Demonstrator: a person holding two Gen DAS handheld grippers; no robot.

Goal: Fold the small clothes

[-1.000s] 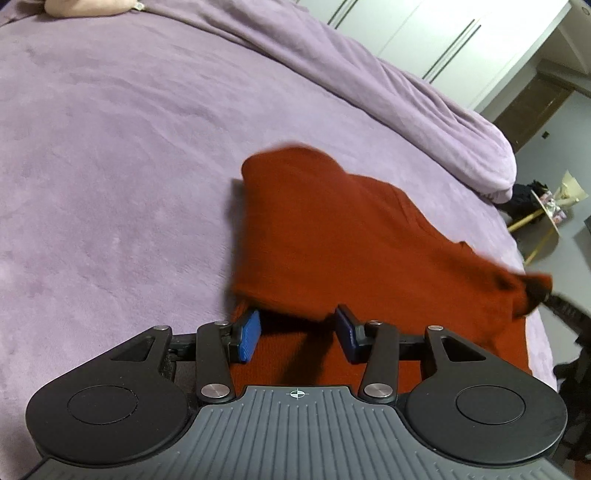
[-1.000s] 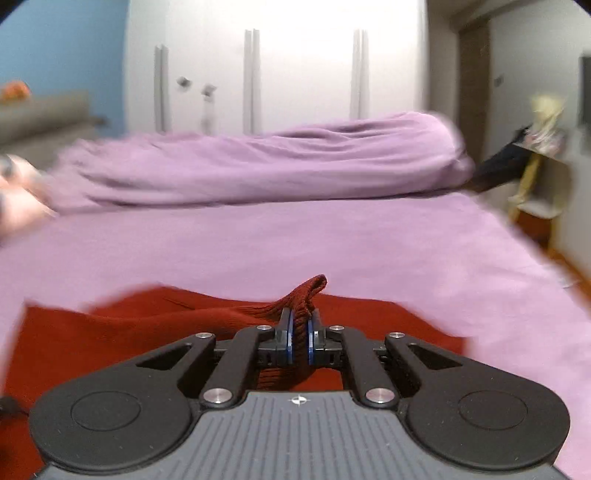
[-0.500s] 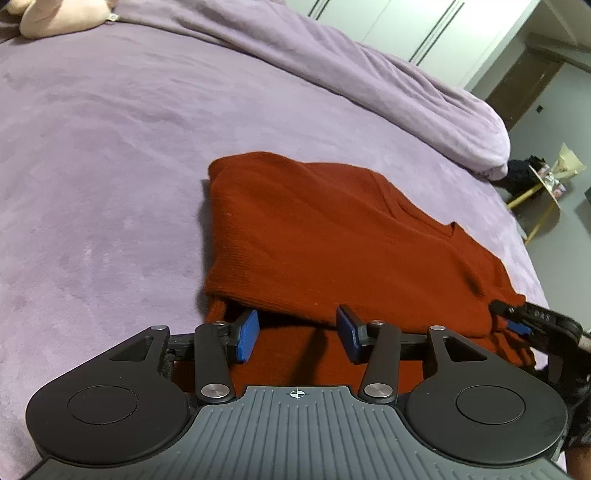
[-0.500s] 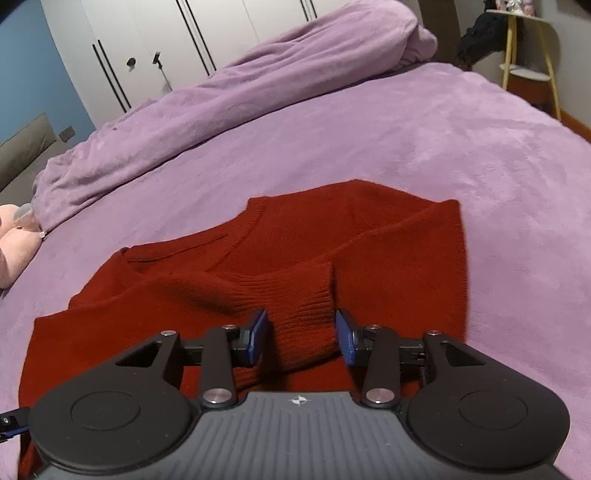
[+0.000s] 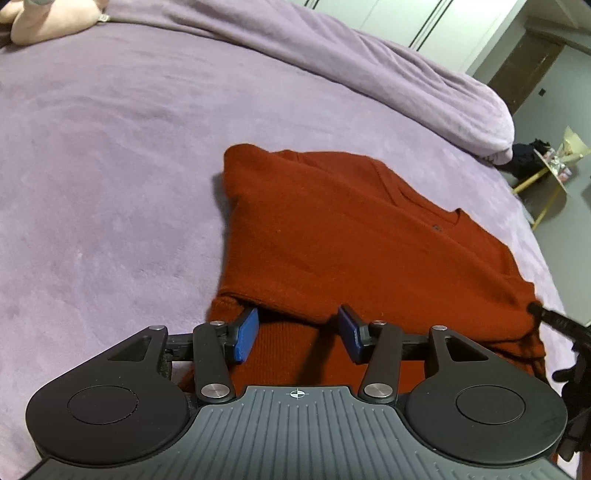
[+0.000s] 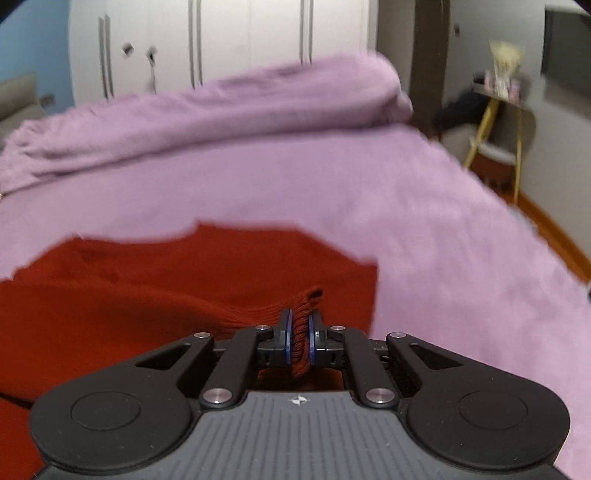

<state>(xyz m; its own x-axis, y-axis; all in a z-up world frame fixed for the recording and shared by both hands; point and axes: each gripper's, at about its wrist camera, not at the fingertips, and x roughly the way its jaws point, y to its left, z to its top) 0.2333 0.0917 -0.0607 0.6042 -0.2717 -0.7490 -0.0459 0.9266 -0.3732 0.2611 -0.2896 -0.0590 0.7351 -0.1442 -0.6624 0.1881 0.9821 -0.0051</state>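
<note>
A rust-red knitted sweater point(image 5: 351, 240) lies partly folded on the purple bed point(image 5: 92, 184), its V-neck toward the right. My left gripper point(image 5: 298, 328) hovers open over the sweater's near edge, blue pads point(image 5: 246, 334) apart and pressing on nothing. In the right wrist view my right gripper point(image 6: 300, 332) is shut on a ribbed cuff of the sweater point(image 6: 147, 295), and the bunched knit stands up between its pads. The right gripper's black tip point(image 5: 541, 314) also shows at the sweater's right corner in the left wrist view.
A rolled purple duvet point(image 5: 369, 66) runs along the far side of the bed. A pink plush toy point(image 5: 44, 22) lies at the far left. White wardrobe doors point(image 6: 221, 44) stand behind. A yellow-legged side table point(image 6: 495, 110) stands beyond the bed's right edge.
The sweater's moving top layer has settled flat. My right gripper opened around the ribbed cuff half a second ago and has shut on it again. The left gripper stays open.
</note>
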